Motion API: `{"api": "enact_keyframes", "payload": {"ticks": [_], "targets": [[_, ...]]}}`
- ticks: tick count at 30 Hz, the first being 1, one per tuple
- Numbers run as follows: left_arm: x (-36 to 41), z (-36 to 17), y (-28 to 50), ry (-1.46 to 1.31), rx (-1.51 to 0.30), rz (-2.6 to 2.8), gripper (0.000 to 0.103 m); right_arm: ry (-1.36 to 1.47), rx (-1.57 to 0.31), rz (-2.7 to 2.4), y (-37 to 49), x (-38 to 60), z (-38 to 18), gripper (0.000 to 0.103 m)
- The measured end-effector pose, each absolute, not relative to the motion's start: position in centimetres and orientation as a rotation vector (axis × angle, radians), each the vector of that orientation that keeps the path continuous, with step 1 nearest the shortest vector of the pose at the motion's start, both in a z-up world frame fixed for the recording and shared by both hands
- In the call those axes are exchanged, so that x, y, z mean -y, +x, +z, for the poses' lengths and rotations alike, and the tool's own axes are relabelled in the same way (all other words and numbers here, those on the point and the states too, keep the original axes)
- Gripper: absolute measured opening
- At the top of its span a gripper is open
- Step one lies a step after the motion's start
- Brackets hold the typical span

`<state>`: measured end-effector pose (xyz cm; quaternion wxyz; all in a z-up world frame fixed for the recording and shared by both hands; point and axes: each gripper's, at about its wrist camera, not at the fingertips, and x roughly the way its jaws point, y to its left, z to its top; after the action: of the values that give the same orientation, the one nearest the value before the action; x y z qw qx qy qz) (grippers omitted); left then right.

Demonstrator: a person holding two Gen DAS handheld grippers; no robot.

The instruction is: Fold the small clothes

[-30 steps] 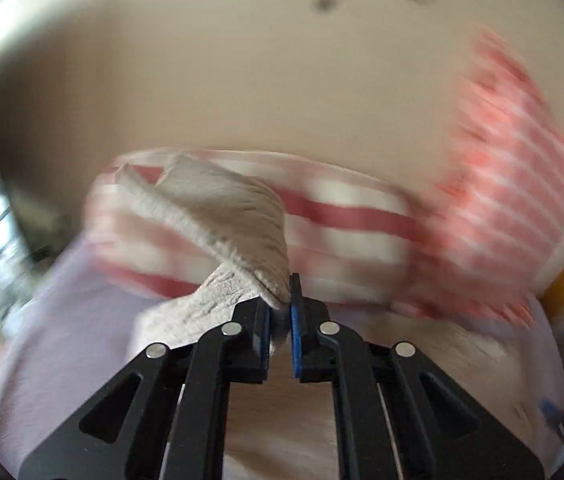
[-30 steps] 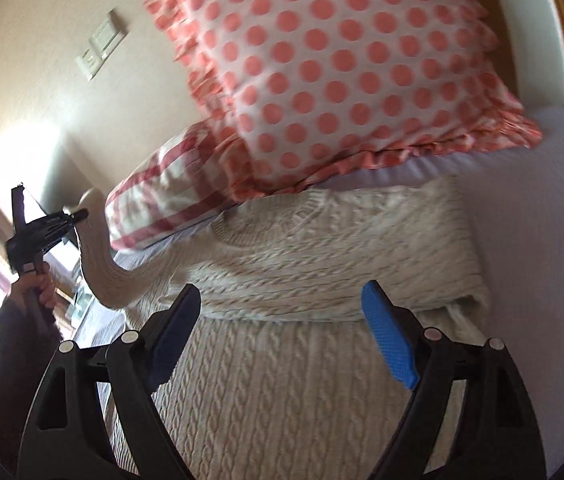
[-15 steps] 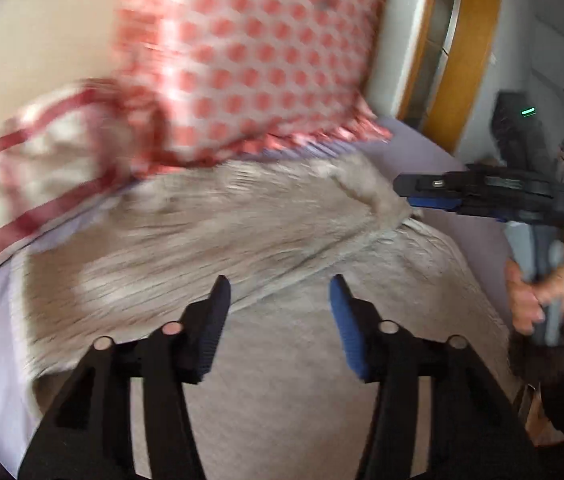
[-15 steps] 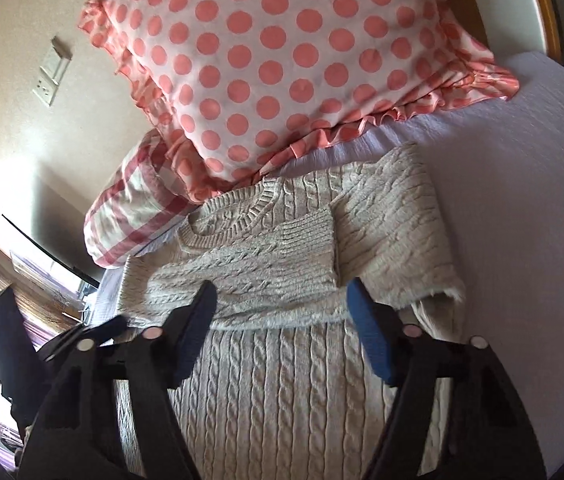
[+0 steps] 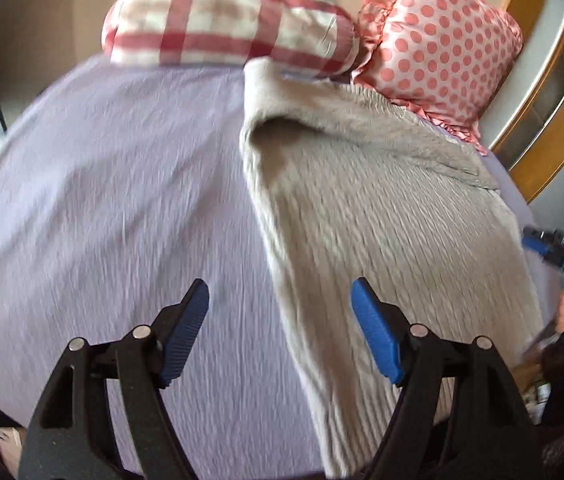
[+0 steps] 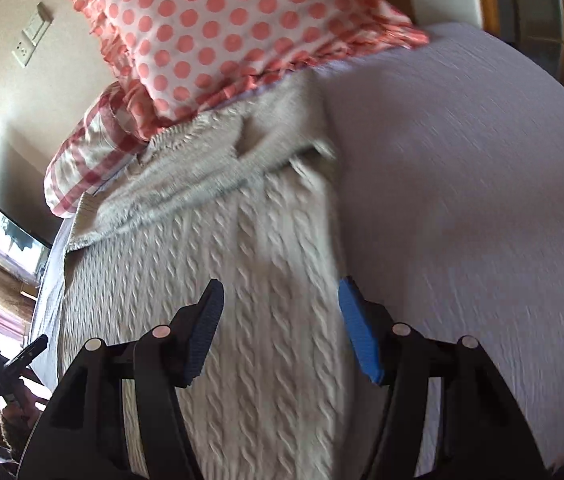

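A cream cable-knit sweater [image 5: 382,208] lies flat on the lilac bed sheet [image 5: 114,200], both sleeves folded across its chest. My left gripper [image 5: 280,316] is open and empty, hovering over the sweater's left side edge near the hem. In the right wrist view the sweater [image 6: 250,280] runs up the middle. My right gripper [image 6: 280,324] is open and empty over its right side edge. The right gripper also shows at the far right of the left wrist view [image 5: 550,246]. The left gripper shows at the lower left of the right wrist view [image 6: 14,360].
A red-check pillow [image 5: 226,28] and a pink polka-dot pillow [image 5: 438,44] lean at the head of the bed, touching the sweater's collar end. A wooden frame [image 5: 554,92] stands at the right. The polka-dot pillow [image 6: 226,28] and a wall socket [image 6: 32,36] show in the right wrist view.
My left gripper let go of the left sleeve, which now lies folded across the chest. Both grippers drew back toward the hem, each over a side edge of the sweater.
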<state>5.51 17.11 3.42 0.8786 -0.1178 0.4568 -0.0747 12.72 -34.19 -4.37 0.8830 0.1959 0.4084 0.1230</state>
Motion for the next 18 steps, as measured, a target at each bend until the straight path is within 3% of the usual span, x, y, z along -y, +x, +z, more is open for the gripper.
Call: {"api": "enact_keyframes", "payload": {"ticks": [7, 9, 13, 16, 17, 18], "targets": [[-15.2, 2.2, 2.9, -0.290, -0.968, -0.268, 0.074, 0.467, -0.850, 0.322, 8.5, 34.8, -6.2, 0.058], [-14.3, 2.1, 2.0, -0.298, -0.974, -0.310, 0.073, 0.489, -0.852, 0.385, 7.2, 34.5, -6.8, 0.045], [-12.7, 1.9, 0.3, -0.316, -0.989, -0.370, 0.068, 0.523, -0.838, 0.477, 4.6, 34.0, -7.9, 0.031], [-12.3, 1.6, -0.3, -0.359, -1.018, -0.377, 0.044, 0.578, -0.825, 0.532, 3.2, 34.2, -9.0, 0.020], [-12.4, 1.3, -0.3, -0.382, -1.033, -0.385, 0.023, 0.587, -0.821, 0.542, 2.9, 34.1, -9.2, 0.015], [-12.5, 0.9, -0.1, -0.407, -1.047, -0.393, 0.015, 0.594, -0.818, 0.554, 2.8, 34.0, -9.4, 0.013]]}}
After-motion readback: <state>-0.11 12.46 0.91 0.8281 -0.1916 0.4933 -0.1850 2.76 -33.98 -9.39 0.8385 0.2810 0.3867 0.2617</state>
